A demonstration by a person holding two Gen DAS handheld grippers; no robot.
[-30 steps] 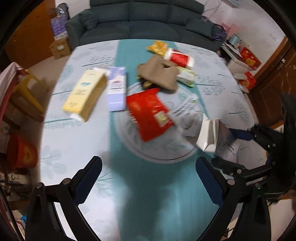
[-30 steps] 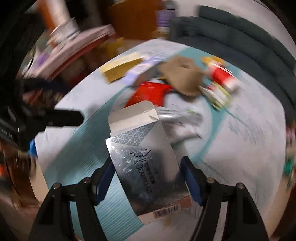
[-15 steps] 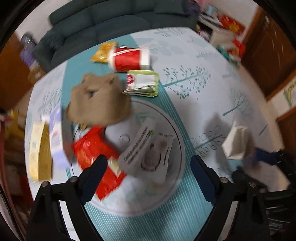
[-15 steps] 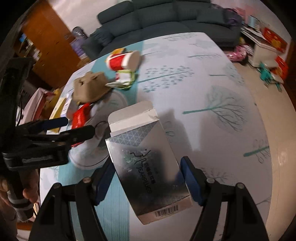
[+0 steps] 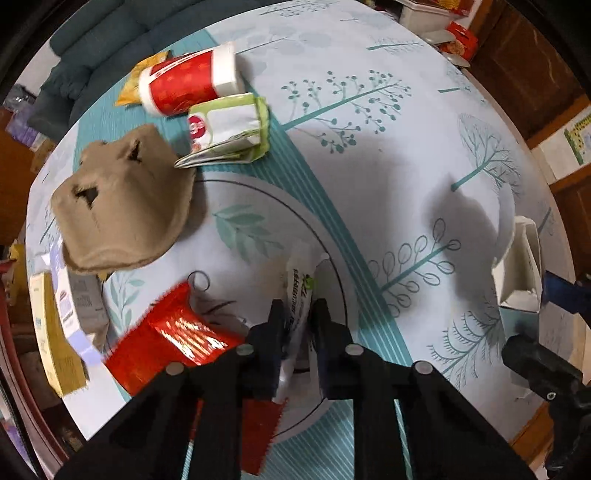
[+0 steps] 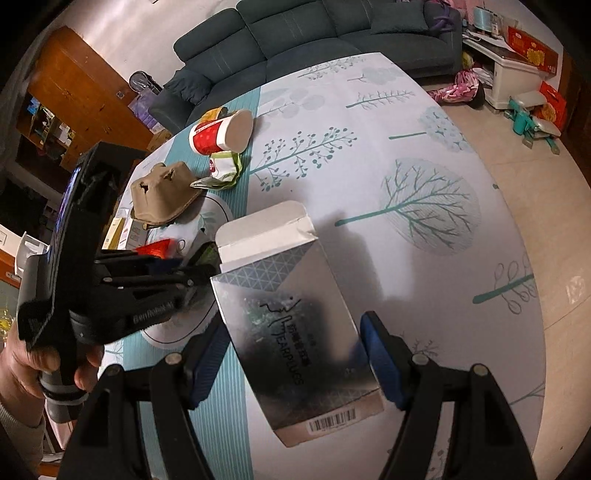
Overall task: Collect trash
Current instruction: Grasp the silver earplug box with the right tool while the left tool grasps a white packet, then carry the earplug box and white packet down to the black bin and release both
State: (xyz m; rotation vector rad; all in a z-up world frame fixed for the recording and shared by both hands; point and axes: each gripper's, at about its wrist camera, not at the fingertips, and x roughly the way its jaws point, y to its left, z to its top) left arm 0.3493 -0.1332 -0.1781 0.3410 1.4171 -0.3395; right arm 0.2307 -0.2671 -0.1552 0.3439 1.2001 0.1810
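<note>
The tabletop (image 6: 424, 122), covered in a pale cloth printed with teal trees and crossed by a teal striped band, carries the litter, most of it toward its left side around a round glass turntable (image 5: 258, 206). Beyond the far edge stands a dark sofa (image 6: 314, 33). The largest piece is a brown moulded-pulp egg carton (image 5: 122, 203), lying upside down at the left rim of the turntable. Beyond it, toward the far edge, a red and white paper cup (image 5: 188, 83) lies on its side, and just beside it sits a folded green and white packet (image 5: 229, 131). Near the left edge lie a yellow box (image 5: 51, 332) and a lilac and white box (image 5: 66, 306), side by side. A red foil wrapper (image 5: 173, 336) lies on the turntable at its near side. The right gripper (image 6: 295, 350) holds a silver earplug carton (image 6: 291, 317) with its white flap open, its blue pads pressed on the carton's two sides above the tabletop. The left gripper (image 5: 297, 317) points down at the turntable; its jaws have just been closing and now pinch a thin white printed wrapper (image 5: 299, 291) beside the red foil.
</note>
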